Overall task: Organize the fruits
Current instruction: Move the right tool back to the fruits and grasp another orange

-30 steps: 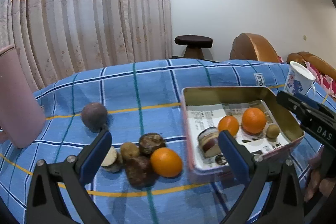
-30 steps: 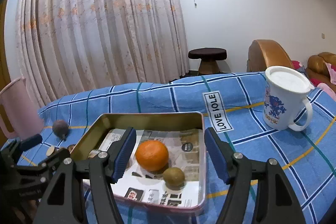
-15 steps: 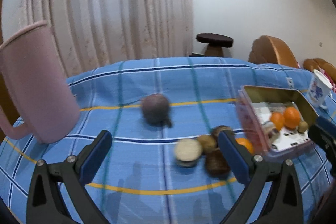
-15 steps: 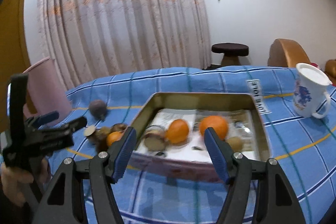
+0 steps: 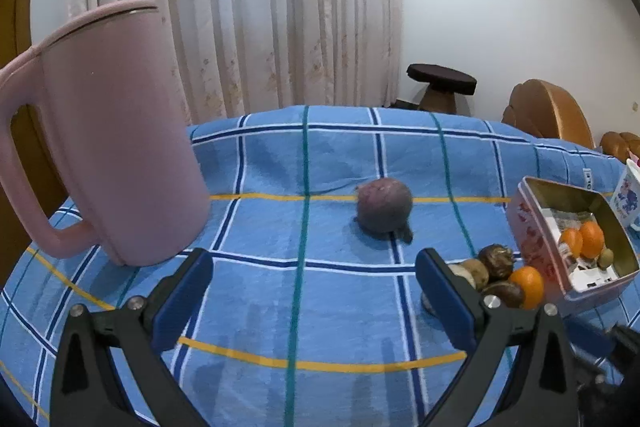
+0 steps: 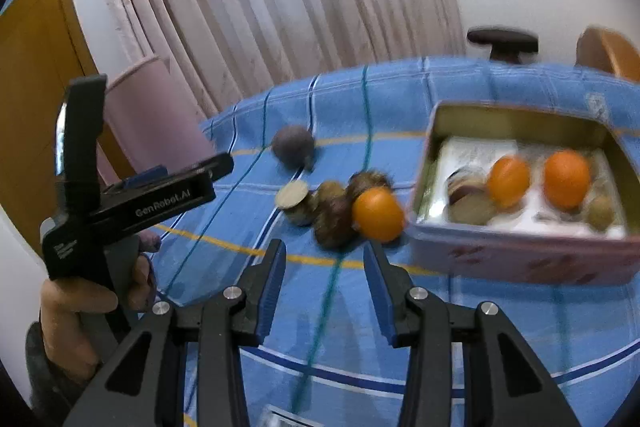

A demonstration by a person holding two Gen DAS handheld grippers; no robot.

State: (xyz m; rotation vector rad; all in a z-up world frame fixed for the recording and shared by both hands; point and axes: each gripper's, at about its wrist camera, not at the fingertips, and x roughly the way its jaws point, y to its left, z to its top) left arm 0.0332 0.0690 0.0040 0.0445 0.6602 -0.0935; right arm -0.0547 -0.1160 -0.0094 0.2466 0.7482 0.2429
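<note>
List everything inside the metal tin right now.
The tin holds two oranges, a small greenish-brown fruit and a cut purple-skinned fruit, all on printed paper. Its near wall hides the front floor.

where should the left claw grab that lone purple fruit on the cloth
Grip the purple fruit across its widest middle, coming straight in from the near side. It is round, sits alone, and lines up between the open left claw fingers.

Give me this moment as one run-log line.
left gripper: open, empty, facing purple fruit | right gripper: open, empty, near loose orange | tin: two oranges inside
</note>
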